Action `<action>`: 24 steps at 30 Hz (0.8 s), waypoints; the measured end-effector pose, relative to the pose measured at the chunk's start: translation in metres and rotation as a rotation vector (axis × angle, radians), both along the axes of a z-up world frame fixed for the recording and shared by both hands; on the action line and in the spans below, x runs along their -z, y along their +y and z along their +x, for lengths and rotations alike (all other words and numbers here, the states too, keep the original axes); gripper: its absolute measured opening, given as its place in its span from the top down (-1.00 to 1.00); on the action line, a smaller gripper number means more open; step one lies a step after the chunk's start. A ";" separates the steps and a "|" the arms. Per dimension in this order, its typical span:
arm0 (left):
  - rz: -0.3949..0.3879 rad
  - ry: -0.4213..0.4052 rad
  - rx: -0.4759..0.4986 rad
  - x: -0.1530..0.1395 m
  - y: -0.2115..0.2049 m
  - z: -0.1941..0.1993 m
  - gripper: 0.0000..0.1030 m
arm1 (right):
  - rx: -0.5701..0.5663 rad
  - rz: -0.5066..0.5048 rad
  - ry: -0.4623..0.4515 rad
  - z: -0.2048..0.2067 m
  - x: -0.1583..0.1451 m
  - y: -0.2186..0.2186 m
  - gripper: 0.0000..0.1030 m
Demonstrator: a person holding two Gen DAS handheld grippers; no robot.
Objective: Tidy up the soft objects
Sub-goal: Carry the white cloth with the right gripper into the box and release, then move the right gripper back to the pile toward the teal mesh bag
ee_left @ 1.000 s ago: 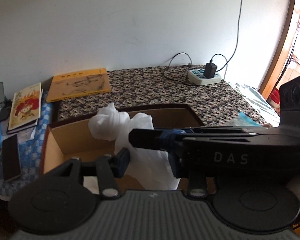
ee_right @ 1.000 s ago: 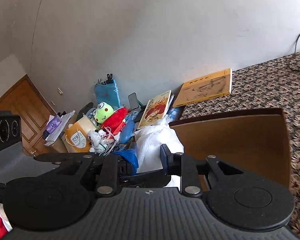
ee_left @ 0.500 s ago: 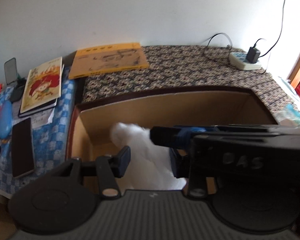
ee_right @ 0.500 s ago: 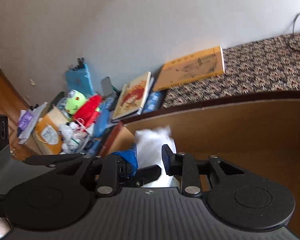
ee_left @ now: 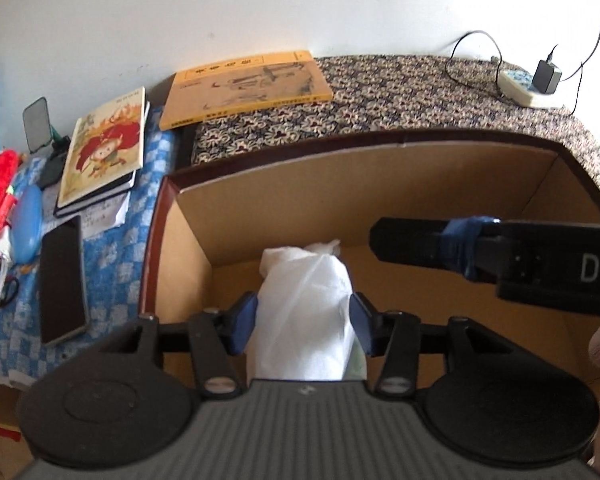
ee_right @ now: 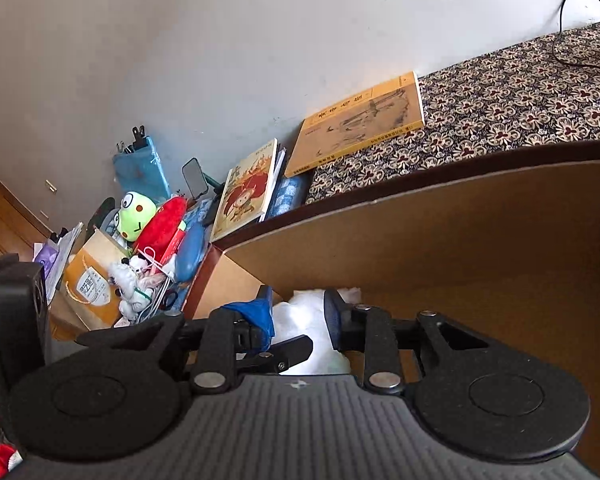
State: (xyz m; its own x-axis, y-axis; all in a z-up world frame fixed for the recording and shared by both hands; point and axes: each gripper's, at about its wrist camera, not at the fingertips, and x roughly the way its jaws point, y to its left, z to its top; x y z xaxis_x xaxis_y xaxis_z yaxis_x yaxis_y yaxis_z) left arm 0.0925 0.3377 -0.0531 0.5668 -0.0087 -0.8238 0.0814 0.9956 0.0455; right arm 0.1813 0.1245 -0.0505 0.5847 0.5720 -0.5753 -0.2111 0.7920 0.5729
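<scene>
The white soft bundle (ee_left: 306,308) sits low inside the cardboard box (ee_left: 380,184), near the box's left wall. The left gripper (ee_left: 304,320) reaches down into the box. Its jaws are opening, with the bundle between the blue pads (ee_left: 244,320); a small gap shows on the right side. The right gripper (ee_right: 298,316) is also over the box, beside the bundle. The white stuff shows between its fingers, but I cannot tell if they squeeze it. On the bench's back edge lies a yellow book (ee_left: 244,88). A green frog toy (ee_right: 136,216) sits off to the left.
</scene>
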 end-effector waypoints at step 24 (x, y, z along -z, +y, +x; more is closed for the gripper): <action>0.043 0.036 -0.072 0.021 -0.021 -0.015 -0.10 | 0.066 0.026 -0.039 -0.011 0.000 -0.036 0.77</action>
